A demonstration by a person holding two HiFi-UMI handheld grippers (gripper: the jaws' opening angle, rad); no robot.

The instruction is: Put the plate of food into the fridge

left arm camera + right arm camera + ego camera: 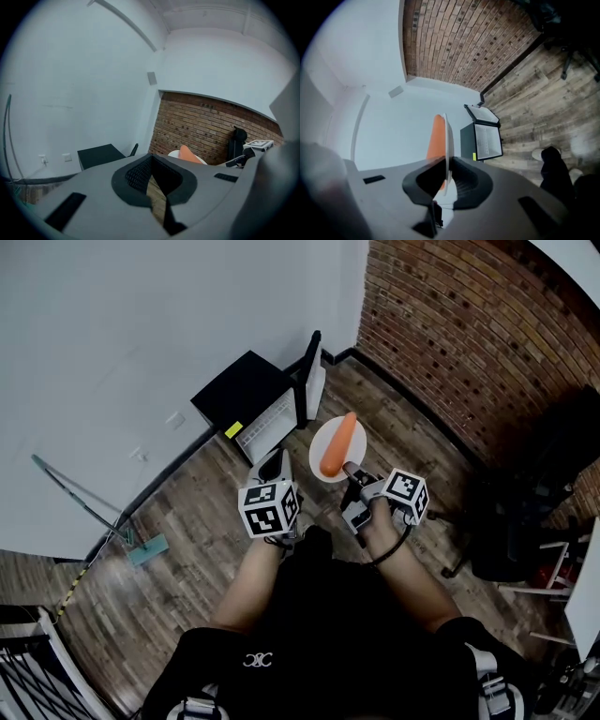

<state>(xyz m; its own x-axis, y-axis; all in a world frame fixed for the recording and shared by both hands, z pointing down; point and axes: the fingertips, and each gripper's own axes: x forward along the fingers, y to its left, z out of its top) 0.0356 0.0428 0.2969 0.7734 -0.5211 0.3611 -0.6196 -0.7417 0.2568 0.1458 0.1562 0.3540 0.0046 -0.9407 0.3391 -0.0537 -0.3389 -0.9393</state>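
A white plate (318, 448) carries an orange carrot (339, 443). My right gripper (352, 471) is shut on the plate's near rim and holds it level above the wooden floor. In the right gripper view the plate (446, 136) stands edge-on between the jaws of the right gripper (446, 171), with the carrot (436, 138) on its left face. The black mini fridge (246, 390) stands by the white wall, its door (309, 381) swung open, just beyond the plate. My left gripper (272, 467) is shut and holds nothing, left of the plate. It (151, 165) faces the fridge (100, 156).
A brick wall (469, 324) runs along the right side. A black office chair (525, 521) stands at the right. A mop (89, 502) leans on the white wall at the left. The person's legs fill the lower middle of the head view.
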